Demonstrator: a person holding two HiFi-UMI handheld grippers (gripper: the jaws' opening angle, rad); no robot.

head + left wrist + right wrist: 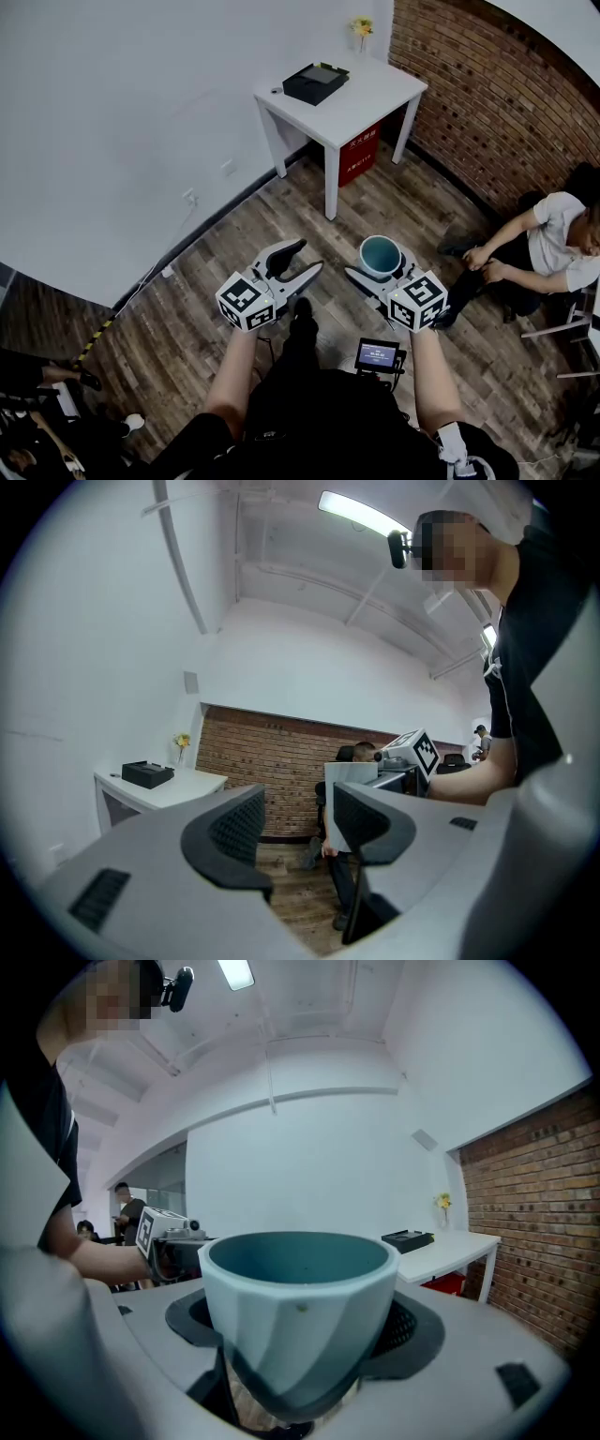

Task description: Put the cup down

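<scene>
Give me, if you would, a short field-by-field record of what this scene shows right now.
cup: teal inside, paler outside, upright, held in the air above the wooden floor
right gripper: jaws closed on the cup's sides
left gripper: jaws apart, nothing between them
white table: ahead, by the wall; carries a black box and yellow flowers
task state: cup not yet set down
</scene>
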